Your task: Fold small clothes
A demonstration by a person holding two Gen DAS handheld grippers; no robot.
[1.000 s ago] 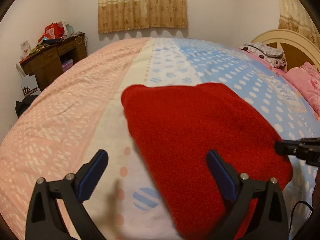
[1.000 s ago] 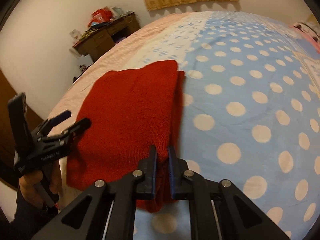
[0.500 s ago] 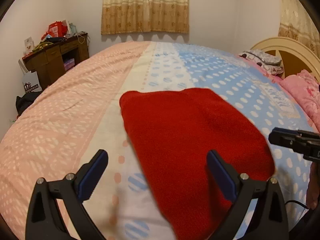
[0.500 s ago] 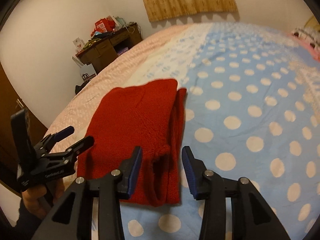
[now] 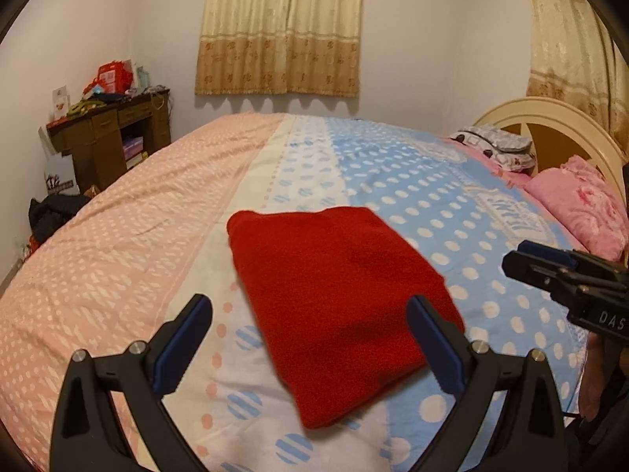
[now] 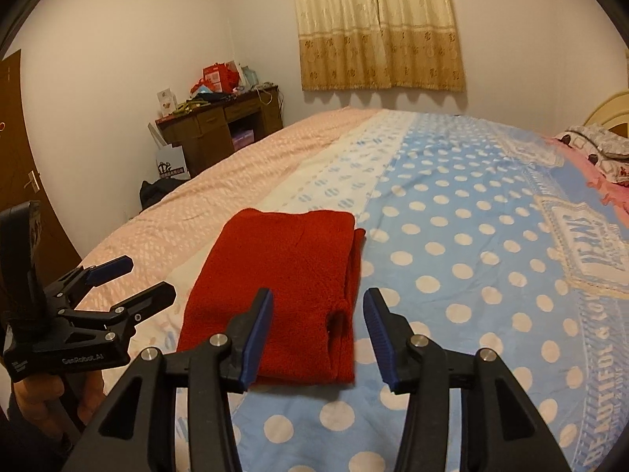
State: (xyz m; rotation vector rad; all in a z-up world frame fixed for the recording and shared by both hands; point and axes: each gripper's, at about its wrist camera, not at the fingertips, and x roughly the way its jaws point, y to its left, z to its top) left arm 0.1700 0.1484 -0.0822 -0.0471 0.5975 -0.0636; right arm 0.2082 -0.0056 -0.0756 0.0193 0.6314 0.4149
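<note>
**A:** Start with your left wrist view. What have you got?

**B:** Your left gripper (image 5: pixel 308 338) hangs over the bed (image 5: pixel 118 244) with its jaws spread wide and nothing between the pads. The red garment (image 5: pixel 334 295) lies beneath and beyond it as a folded slab, flat on the white and blue bands of the bedspread. Your right gripper (image 5: pixel 550 267) pokes in from the right edge, clear of the cloth.

**A:** And the right wrist view?

**B:** Your right gripper (image 6: pixel 318 330) has just been opening, and its jaws now stand apart with no cloth pinched; the garment (image 6: pixel 275 283) lies below them on the cover. The fold's layered edge runs along the garment's right side, where a lower layer peeks out past the top one. Your left gripper (image 6: pixel 125 283), in your hand (image 6: pixel 43 397), hovers off the cloth's left side, jaws apart.

**A:** So which step is this?

**B:** I judge you're between folds: the cloth is released and both tools are off it.

**A:** Next move?

**B:** If you want it smaller, you bring both grippers back down to the near corners, pinch all layers together, and carry them over evenly. Otherwise it looks ready to set aside.
</note>
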